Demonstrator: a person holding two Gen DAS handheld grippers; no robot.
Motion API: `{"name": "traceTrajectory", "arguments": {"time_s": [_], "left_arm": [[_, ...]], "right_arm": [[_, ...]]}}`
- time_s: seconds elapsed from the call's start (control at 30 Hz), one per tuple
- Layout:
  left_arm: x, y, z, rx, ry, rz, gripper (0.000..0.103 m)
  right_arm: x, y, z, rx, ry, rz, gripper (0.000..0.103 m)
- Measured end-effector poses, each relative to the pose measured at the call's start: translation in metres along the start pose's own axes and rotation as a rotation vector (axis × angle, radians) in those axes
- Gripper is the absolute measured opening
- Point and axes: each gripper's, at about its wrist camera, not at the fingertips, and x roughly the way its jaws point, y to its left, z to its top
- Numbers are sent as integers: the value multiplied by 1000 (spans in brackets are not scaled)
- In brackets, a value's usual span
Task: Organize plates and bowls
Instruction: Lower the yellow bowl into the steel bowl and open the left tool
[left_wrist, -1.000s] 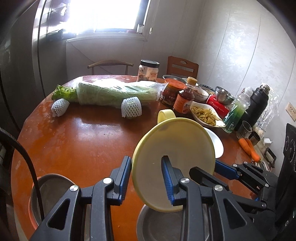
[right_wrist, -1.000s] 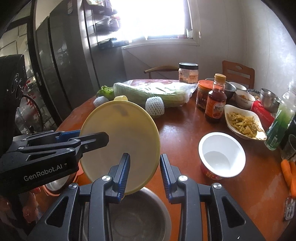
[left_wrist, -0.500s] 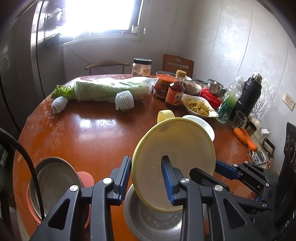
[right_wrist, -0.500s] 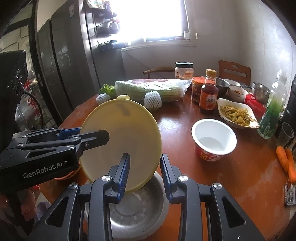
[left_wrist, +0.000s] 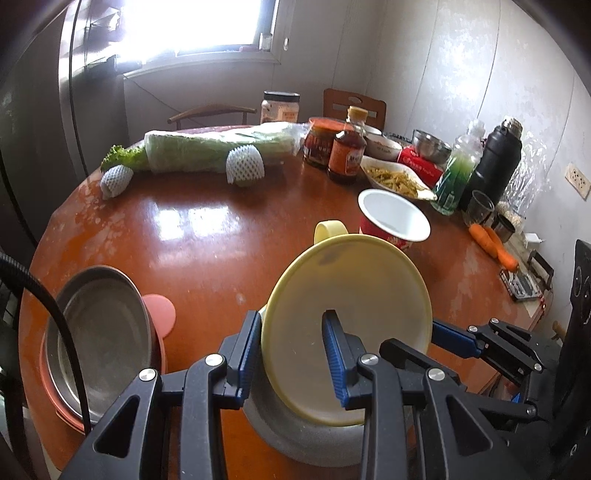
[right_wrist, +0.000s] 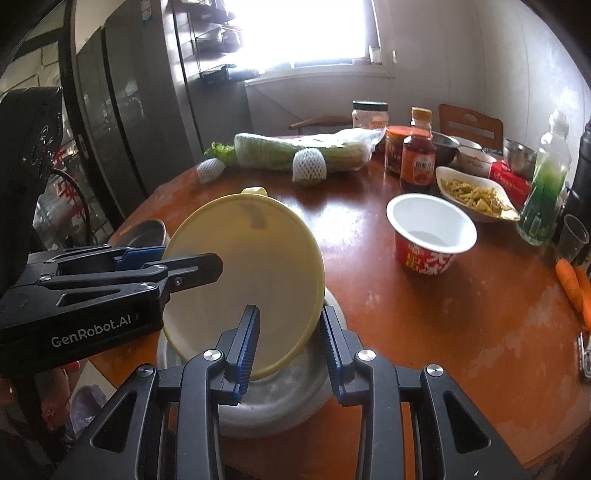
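A yellow plate (left_wrist: 354, 306) with a small tab handle stands tilted on edge between both grippers, its lower rim inside a grey metal bowl (left_wrist: 306, 439) on the table; it also shows in the right wrist view (right_wrist: 243, 280). My left gripper (left_wrist: 291, 354) straddles its left rim and my right gripper (right_wrist: 290, 343) straddles its right rim; both pairs of jaws stand apart. A steel bowl (left_wrist: 99, 339) sits stacked in a pink dish (left_wrist: 162, 310) at the left.
On the round wooden table (left_wrist: 192, 236) stand a red-and-white paper bowl (right_wrist: 430, 232), a dish of fries (right_wrist: 476, 192), sauce bottles (right_wrist: 417, 158), wrapped cabbage (right_wrist: 303, 147), a green bottle, a black flask and carrots (right_wrist: 574, 284). Chairs stand behind.
Both grippers with the yellow plate have pulled back and risen, so more table shows. The plate's lower rim now sits in the grey bowl.
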Motion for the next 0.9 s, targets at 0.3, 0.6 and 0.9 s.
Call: {"name": "traceTrajectory", "arguments": {"time_s": [0.3,0.6,0.9], "left_arm": [[8,-3,-12,13,20,5,34],[12,-4,-16,26,29,17,34],[16,-2,-17,17,46,18,34]], "right_arm": [[3,1,-14,-2,17,-14,36],[8,2,-19,-21,28,-33,36],[9,2,-19,-26,31,-32,36]]}}
